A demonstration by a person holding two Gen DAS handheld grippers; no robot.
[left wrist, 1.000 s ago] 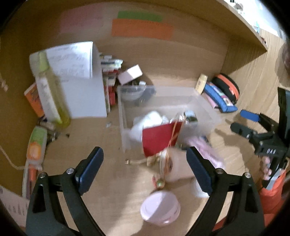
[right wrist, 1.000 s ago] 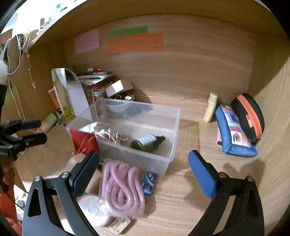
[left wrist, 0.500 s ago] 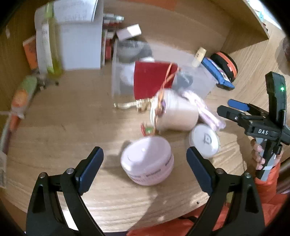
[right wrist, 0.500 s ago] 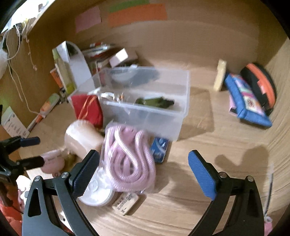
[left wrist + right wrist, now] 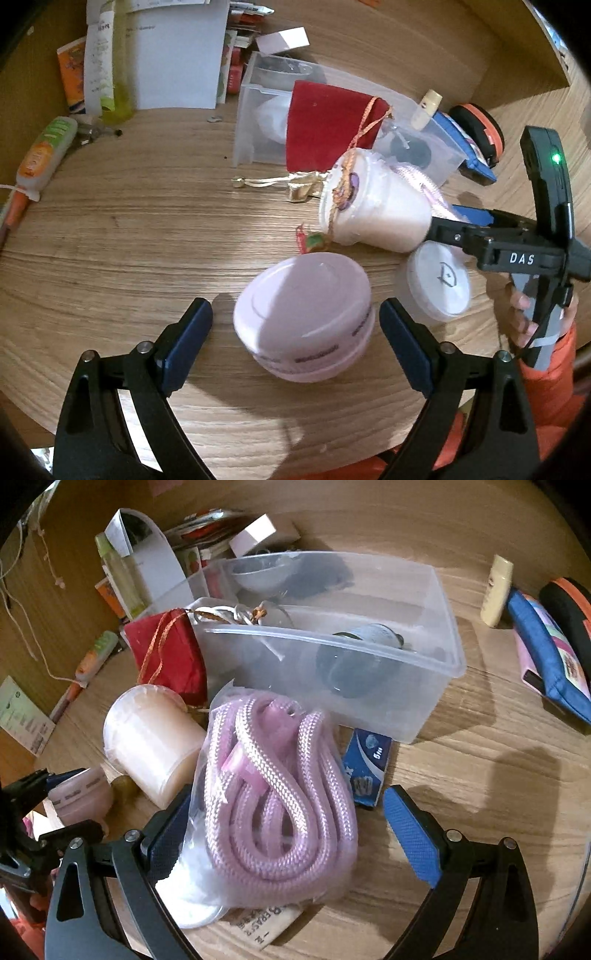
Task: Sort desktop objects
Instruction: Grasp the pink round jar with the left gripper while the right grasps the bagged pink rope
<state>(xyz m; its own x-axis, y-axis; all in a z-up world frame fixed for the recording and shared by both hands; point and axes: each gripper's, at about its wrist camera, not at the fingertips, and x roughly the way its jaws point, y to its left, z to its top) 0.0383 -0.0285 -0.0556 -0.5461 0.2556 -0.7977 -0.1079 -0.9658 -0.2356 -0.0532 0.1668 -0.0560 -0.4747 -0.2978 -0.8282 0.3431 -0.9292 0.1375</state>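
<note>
At about nine o'clock in the left wrist view, a green-and-orange tube (image 5: 44, 155) lies on the bench (image 5: 129, 236), untouched. Toward the centre, the left hand-held gripper (image 5: 295, 332) has been brought down from a higher, farther position a second ago, so that the pink lidded jar (image 5: 303, 314) is now framed between its wide-open fingers, neither pad touching it; a grasp of the jar is judged to be the step in hand. At one o'clock from the jar, a tipped white cup (image 5: 373, 206) is seen lying on its side, with the red pouch (image 5: 328, 129) and the clear plastic bin (image 5: 332, 635) behind it at twelve o'clock. In the right wrist view, the right hand-held gripper (image 5: 284, 823) has likewise been lowered, and the bagged pink rope (image 5: 277, 801) now lies between its wide-spread fingers; the left pad seems to be against the bag, though the plastic obscures this. Earlier the bin filled that view; now the rope does. Nothing has yet been lifted, so the sorting into the bin remains largely ahead.
</note>
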